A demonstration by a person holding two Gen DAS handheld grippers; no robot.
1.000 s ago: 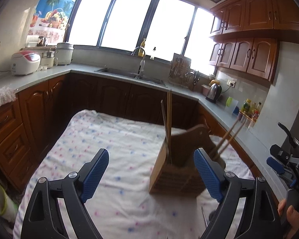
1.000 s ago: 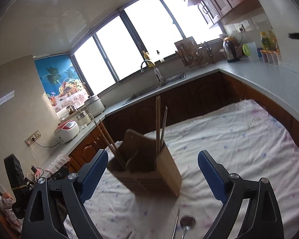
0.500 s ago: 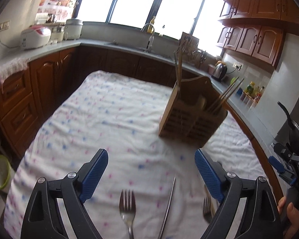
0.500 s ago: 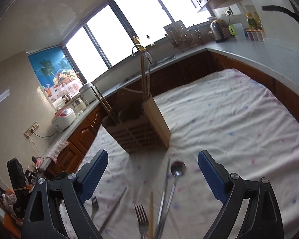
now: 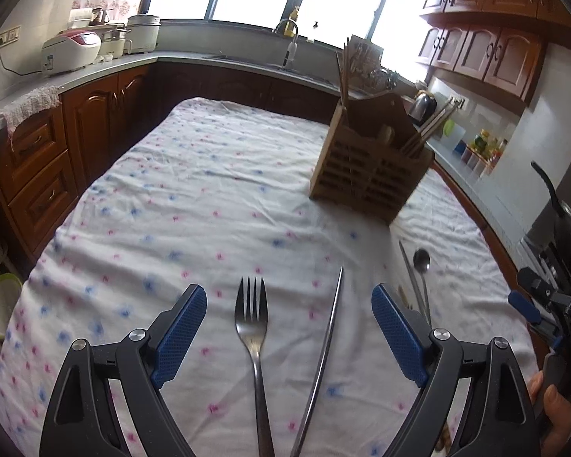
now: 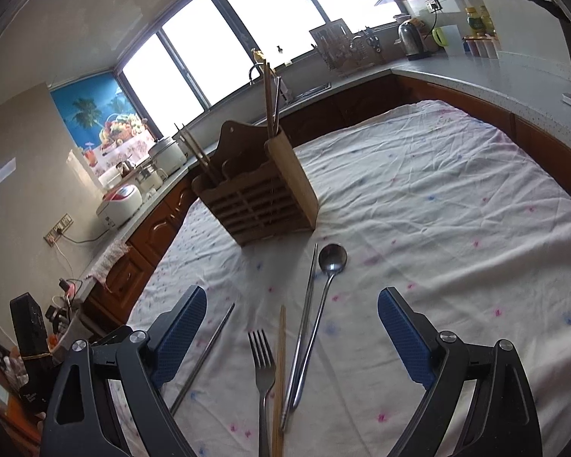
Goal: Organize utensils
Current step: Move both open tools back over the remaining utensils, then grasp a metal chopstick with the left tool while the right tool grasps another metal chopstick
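Note:
A wooden utensil holder (image 5: 369,167) (image 6: 259,194) with chopsticks in it stands on the cloth-covered table. In the left wrist view a metal fork (image 5: 253,327) and a metal chopstick (image 5: 323,358) lie between the wide-apart blue pads of my left gripper (image 5: 288,329), which is open and holds nothing. A spoon (image 5: 421,266) lies further right. In the right wrist view my right gripper (image 6: 291,337) is open over a fork (image 6: 263,369), a wooden chopstick (image 6: 279,373), a metal chopstick (image 6: 303,327) and a spoon (image 6: 329,266). Another metal chopstick (image 6: 205,354) lies by its left finger.
The table (image 5: 194,198) has a white cloth with pink and blue specks. Wooden cabinets and a grey counter (image 5: 106,64) run around it, with rice cookers (image 5: 70,49), a sink and a kettle (image 6: 409,40). A hand (image 5: 552,411) holds the other gripper at the right edge.
Both grippers have tipped downward and drawn toward the near end of the table. The utensils lying on the cloth have come into view between the fingers. Both stay open.

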